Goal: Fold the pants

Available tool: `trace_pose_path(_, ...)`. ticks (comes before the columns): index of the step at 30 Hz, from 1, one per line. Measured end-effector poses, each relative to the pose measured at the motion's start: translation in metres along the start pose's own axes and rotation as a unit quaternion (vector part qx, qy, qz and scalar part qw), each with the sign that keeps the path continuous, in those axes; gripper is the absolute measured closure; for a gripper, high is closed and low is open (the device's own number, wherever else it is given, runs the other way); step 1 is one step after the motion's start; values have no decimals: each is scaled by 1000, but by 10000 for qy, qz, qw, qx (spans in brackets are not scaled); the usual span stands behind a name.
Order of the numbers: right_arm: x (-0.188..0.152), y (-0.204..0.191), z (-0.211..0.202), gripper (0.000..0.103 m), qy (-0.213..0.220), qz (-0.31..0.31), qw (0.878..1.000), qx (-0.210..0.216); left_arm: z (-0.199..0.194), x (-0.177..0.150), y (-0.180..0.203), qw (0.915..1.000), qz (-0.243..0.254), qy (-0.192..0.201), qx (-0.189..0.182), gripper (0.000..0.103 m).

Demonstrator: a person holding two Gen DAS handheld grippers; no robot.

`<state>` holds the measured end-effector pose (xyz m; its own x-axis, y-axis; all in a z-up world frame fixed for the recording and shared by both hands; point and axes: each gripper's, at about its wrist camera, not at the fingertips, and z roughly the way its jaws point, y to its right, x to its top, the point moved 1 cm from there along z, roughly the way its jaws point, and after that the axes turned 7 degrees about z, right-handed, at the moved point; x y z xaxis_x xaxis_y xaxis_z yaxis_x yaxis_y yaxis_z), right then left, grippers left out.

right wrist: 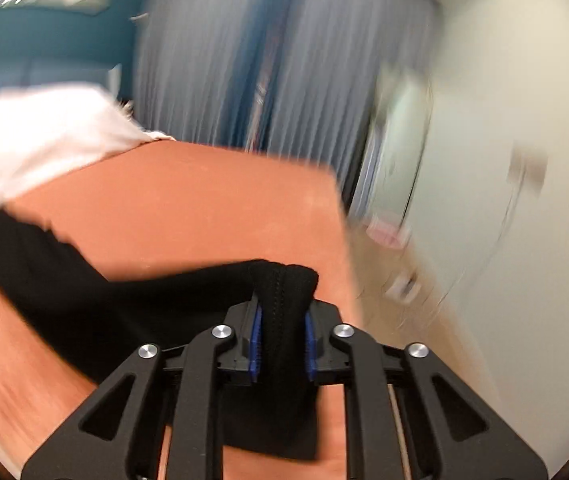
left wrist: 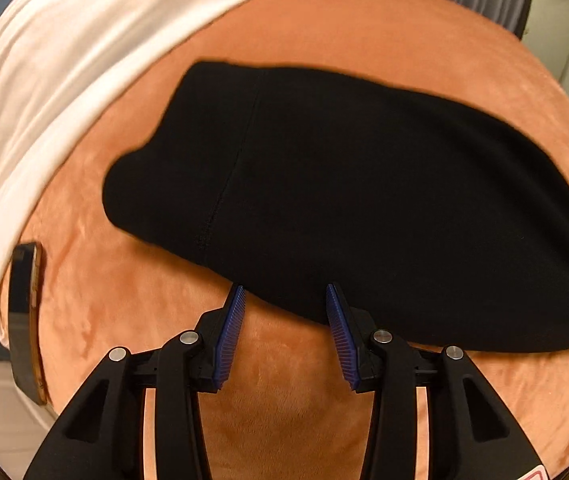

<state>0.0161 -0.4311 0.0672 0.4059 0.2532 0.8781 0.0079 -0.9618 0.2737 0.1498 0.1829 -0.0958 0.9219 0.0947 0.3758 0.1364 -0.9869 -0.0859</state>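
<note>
I see one pair of black pants (left wrist: 344,200) lying on the orange bed (left wrist: 364,40). My left gripper (left wrist: 286,300) has its jaws wide, at the pants' edge. My right gripper (right wrist: 282,320) pinches one bunched end.

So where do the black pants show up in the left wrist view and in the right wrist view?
Left wrist: black pants lie across the centre, near edge at the open left gripper.
Right wrist: black pants run from the left edge into the shut right gripper.
Shared landmark: white cloth on the orange cover.
</note>
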Motion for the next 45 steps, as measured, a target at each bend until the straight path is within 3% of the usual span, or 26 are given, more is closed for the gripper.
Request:
trace_pose_path(1,-32,-3,3,50,-308,-131,9993,-174,2,-3,1,10000,-14,-19,-13,62)
trace_pose_path(2,-57,-2,8,39,-662,-184,9970,-356,4,-6,3,10000,-28,-37,12,61)
trace_pose_path(3,-98,1,15,33,-1303,-227,9890,-656,5,-8,5,10000,-34,-44,25,59)
trace_pose_path(4,-123,4,16,33,-1690,-157,9821,-819,4,-10,6,10000,-39,-38,62,58)
trace_pose_path(6,-152,19,1,33,-1949,526,9767,-735,3,-13,10,9999,-35,-40,147,57)
trace_pose_path(8,-146,35,-19,33,-1695,1440,9742,-380,2,-17,13,9998,-26,-41,215,57)
trace_pose_path(11,-120,55,-18,30,-1597,2249,9612,44,-4,-18,21,9997,-154,-64,163,57)
trace_pose_path(15,-99,61,40,18,-2138,2965,9282,690,-18,-26,37,9996,-235,-19,-161,57)
trace_pose_path(16,-97,54,58,22,-2336,2892,9251,776,-23,-29,43,9995,-205,8,-224,57)
trace_pose_path(17,-97,43,75,35,-2556,2704,9242,865,-26,-32,51,9995,-166,23,-285,57)
trace_pose_path(18,-94,30,95,77,-2800,2395,9237,1047,-29,-34,56,9993,-127,28,-345,57)
trace_pose_path(20,-75,20,106,97,-2695,2017,9381,816,-37,-37,69,9992,-70,46,-401,57)
trace_pose_path(23,1,16,41,97,-736,1288,9872,593,-54,-42,85,9986,-23,142,-503,57)
trace_pose_path(25,7,-5,6,96,-226,357,9989,202,-67,-47,94,9982,35,245,-551,57)
trace_pose_path(27,-26,-22,-8,89,-394,-357,9986,-5,-74,-51,95,9974,69,318,-639,57)
trace_pose_path(28,-52,-24,-4,71,-799,-492,9956,5,-77,-54,95,9970,78,344,-689,57)
trace_pose_path(30,-118,-21,-1,51,-1753,-669,9818,-300,-81,-60,101,9966,74,321,-755,57)
trace_pose_path(32,-155,-10,-9,51,-2247,-380,9729,-398,-78,-58,106,9964,90,265,-802,57)
trace_pose_path(35,-140,13,-23,50,-1853,778,9795,-134,-80,-57,117,9954,143,275,-907,57)
trace_pose_path(37,-112,33,-21,44,-1596,1763,9711,218,-81,-55,123,9942,162,346,-1007,57)
trace_pose_path(39,-93,38,3,41,-1626,2267,9596,368,-79,-49,127,9926,196,420,-1123,57)
trace_pose_path(43,-78,21,93,41,-2186,2451,9441,270,-84,-50,138,9905,276,488,-1259,57)
trace_pose_path(45,-80,11,120,47,-2341,2485,9389,426,-87,-51,136,9911,292,509,-1196,50)
